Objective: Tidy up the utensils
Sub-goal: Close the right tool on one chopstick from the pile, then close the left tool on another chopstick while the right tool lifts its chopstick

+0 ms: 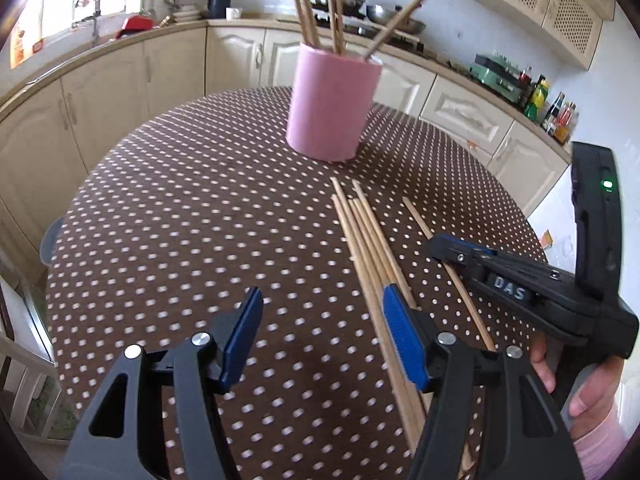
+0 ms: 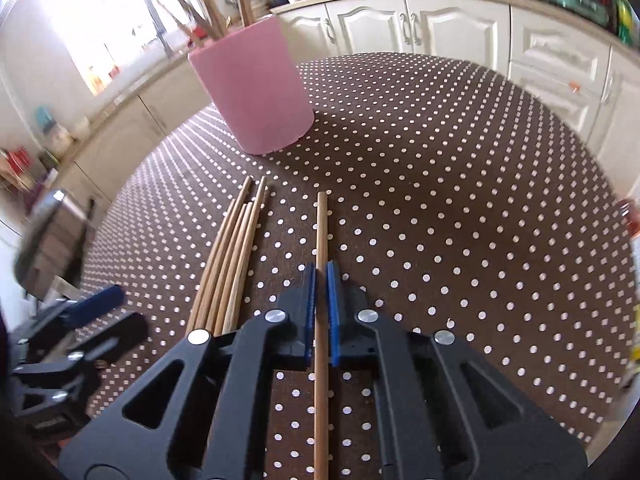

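Near the pink cup (image 2: 256, 92), on its viewer side, lie the loose chopsticks: a bundle (image 2: 228, 264) and, just to its right, one single stick (image 2: 321, 232) apart from the rest, all flat on the dotted counter (image 2: 460, 200).

Right gripper (image 2: 321, 308): jaws closed down on the single stick, pads squeezing it partway along its length, tip pointing toward the cup. Left gripper (image 1: 320, 336): jaws apart, nothing between the pads; its right finger sits over the bundle, well short of the cup.

Cup already holds several sticks (image 1: 316, 12), leaning out at different angles.

Risks as I see them:
- Grip is on a thin round stick, along its axis. It can roll or pivot between the pads on lift, so the tip droops and hits the cup rim instead of going in.
- Leaning sticks crowd the cup mouth; the incoming stick may jam against them or lever one out.
- A side push at the rim could tip or slide the cup; it looks light and nothing steadies it.
- Left gripper's finger is close over the bundle; any drift scatters it or rolls sticks toward the counter edge.
- Both grippers work close together beside the bundle; collision possible.
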A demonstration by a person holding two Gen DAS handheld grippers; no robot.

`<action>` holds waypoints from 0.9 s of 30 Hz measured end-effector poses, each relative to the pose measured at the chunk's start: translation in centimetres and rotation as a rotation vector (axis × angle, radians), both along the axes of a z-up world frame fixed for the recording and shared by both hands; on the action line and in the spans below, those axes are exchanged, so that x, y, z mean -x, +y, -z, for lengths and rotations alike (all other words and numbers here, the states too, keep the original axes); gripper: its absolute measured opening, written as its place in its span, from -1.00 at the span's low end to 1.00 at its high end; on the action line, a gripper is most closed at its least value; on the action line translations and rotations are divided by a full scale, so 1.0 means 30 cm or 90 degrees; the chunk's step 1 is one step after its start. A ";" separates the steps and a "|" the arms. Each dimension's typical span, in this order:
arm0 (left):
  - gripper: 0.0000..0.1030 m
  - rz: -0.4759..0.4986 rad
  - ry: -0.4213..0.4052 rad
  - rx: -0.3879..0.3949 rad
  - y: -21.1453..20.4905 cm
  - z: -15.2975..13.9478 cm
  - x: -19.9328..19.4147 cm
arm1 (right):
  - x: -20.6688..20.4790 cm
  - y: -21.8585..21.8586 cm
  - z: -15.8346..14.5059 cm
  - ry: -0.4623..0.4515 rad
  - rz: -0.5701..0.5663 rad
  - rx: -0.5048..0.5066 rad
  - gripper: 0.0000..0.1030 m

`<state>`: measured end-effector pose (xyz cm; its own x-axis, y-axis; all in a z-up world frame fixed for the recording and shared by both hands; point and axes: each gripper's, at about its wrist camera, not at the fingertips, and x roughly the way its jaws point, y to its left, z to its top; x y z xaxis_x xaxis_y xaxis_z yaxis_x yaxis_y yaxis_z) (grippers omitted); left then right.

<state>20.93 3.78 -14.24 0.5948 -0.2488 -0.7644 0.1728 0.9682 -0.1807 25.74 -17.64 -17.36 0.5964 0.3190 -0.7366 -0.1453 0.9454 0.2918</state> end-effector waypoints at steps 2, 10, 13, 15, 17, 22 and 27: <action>0.20 -0.003 0.011 -0.024 -0.035 0.015 -0.027 | -0.012 -0.031 0.010 0.008 0.002 -0.047 -0.88; 0.20 -0.024 0.031 -0.099 -0.109 0.032 -0.095 | -0.027 -0.098 0.031 0.019 0.007 -0.135 -0.88; 0.23 -0.020 0.033 -0.111 -0.138 0.024 -0.126 | -0.017 -0.082 0.021 0.013 0.007 -0.106 -0.88; 0.30 -0.038 0.037 -0.127 -0.154 0.017 -0.143 | -0.006 -0.061 0.028 0.012 0.007 -0.098 -0.88; 0.33 -0.051 0.044 -0.142 -0.169 0.009 -0.166 | -0.006 -0.062 0.034 0.013 0.009 -0.110 -0.88; 0.33 -0.064 0.059 -0.154 -0.199 -0.009 -0.216 | 0.001 -0.090 0.040 0.016 0.006 -0.135 -0.88; 0.33 -0.083 0.098 -0.170 -0.211 -0.017 -0.234 | 0.000 -0.082 0.030 0.012 0.005 -0.106 -0.88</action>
<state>27.95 -2.55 -13.73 0.4806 0.0428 -0.8759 0.0345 0.9971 0.0676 25.75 -20.11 -18.27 0.5858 0.4328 -0.6853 -0.1311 0.8850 0.4468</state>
